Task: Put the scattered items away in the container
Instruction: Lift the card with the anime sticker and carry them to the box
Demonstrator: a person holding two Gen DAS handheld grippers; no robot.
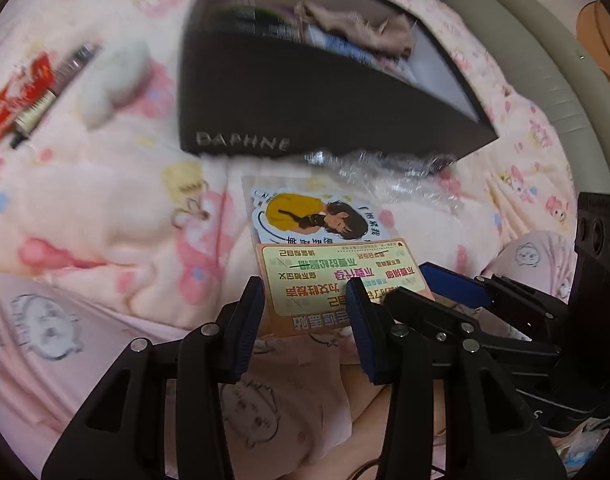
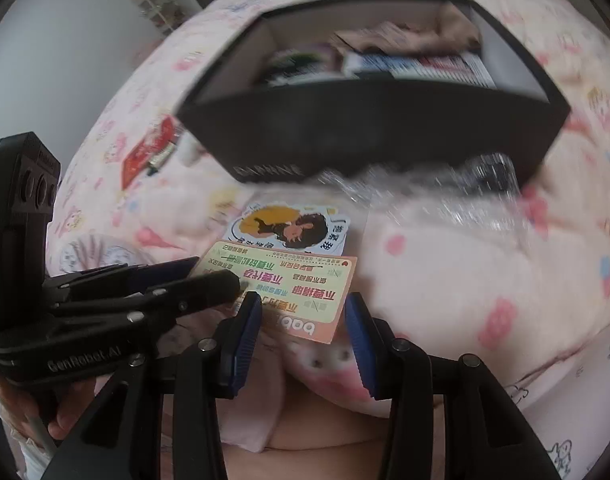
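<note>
A black DAPHNE box [image 1: 305, 100] [image 2: 365, 128] stands open on the pink quilt and holds a cloth and several packets. In front of it lie a clear plastic wrap [image 1: 385, 168] [image 2: 445, 192], a sticker of a figure in yellow [image 1: 313, 216] [image 2: 293, 228] and an orange-and-green card [image 1: 317, 276] [image 2: 289, 292]. My left gripper [image 1: 303, 284] [image 2: 213, 274] hovers open over the card's left part. My right gripper [image 2: 303, 298] [image 1: 417, 284] is open at the card's other side, and no pad visibly presses on the card. Far left lie a red packet [image 1: 21, 96] [image 2: 145, 152], a thin tube [image 1: 45, 96] and a white fluffy item [image 1: 113, 76].
The pink cartoon quilt [image 1: 105, 208] [image 2: 465, 280] is soft and lumpy. A grey-green padded edge [image 1: 545, 80] curves along the right. The person's legs in pink pyjamas [image 1: 45, 320] lie close under both grippers. A hand [image 2: 25, 412] holds the left gripper.
</note>
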